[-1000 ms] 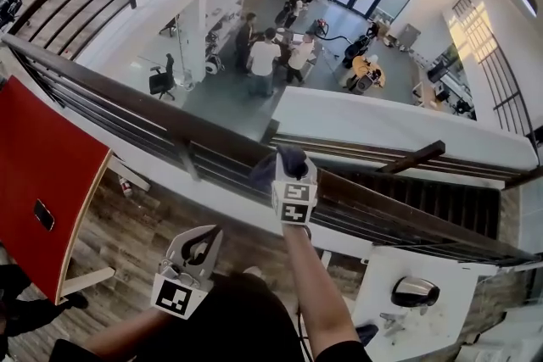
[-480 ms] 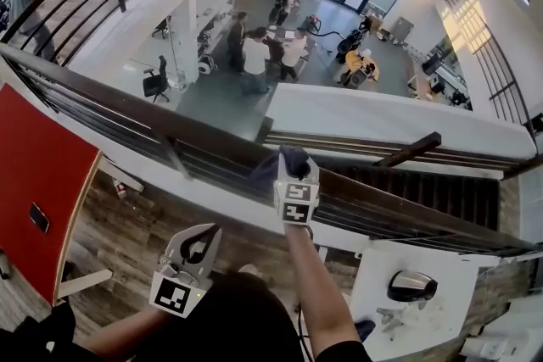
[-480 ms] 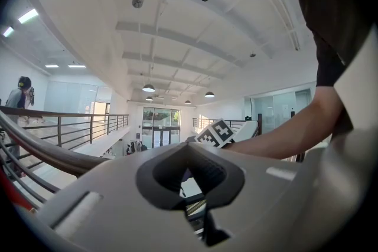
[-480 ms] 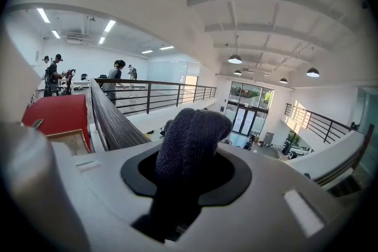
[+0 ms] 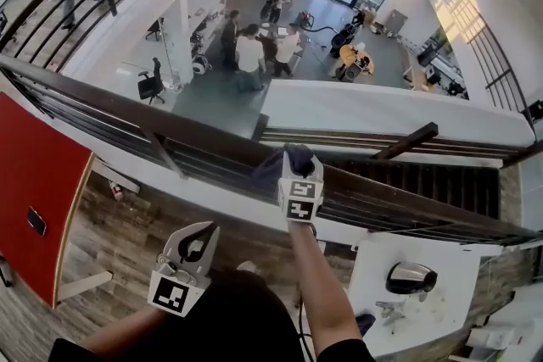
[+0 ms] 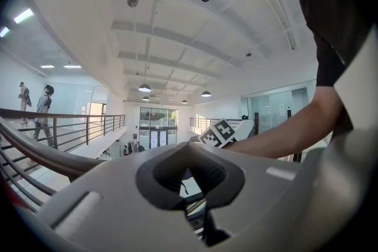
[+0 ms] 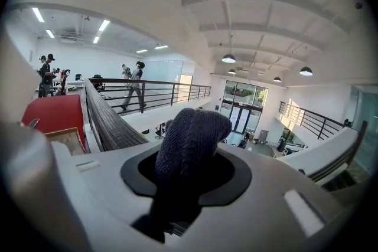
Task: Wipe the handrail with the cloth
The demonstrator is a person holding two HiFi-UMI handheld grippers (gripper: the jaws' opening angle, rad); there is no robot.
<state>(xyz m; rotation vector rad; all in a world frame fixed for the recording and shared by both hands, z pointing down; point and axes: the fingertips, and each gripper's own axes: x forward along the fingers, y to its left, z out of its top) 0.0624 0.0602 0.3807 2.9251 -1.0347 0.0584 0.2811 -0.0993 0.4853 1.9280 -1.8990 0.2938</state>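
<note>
The dark brown handrail (image 5: 170, 121) runs from the left edge down to the right, over an open atrium. My right gripper (image 5: 295, 161) is shut on a dark blue knitted cloth (image 5: 276, 167) and presses it on the rail's top. In the right gripper view the cloth (image 7: 190, 136) bulges up between the jaws of that gripper (image 7: 183, 186), with the handrail (image 7: 109, 121) leading away to the left. My left gripper (image 5: 201, 231) hangs low near my body, short of the rail, shut and empty. The left gripper view shows that gripper (image 6: 195, 198) with its jaws together and the handrail (image 6: 47, 153) at left.
A red table (image 5: 34, 182) with a phone (image 5: 36, 221) lies at the left. At the lower right, a white table (image 5: 441, 318) carries a dark rounded object (image 5: 411, 277). Beyond the rail is a deep drop to a floor with people. Stairs (image 5: 424, 186) descend at right.
My right gripper and the cloth have slid a little to the right along the handrail. The left gripper has hardly moved.
</note>
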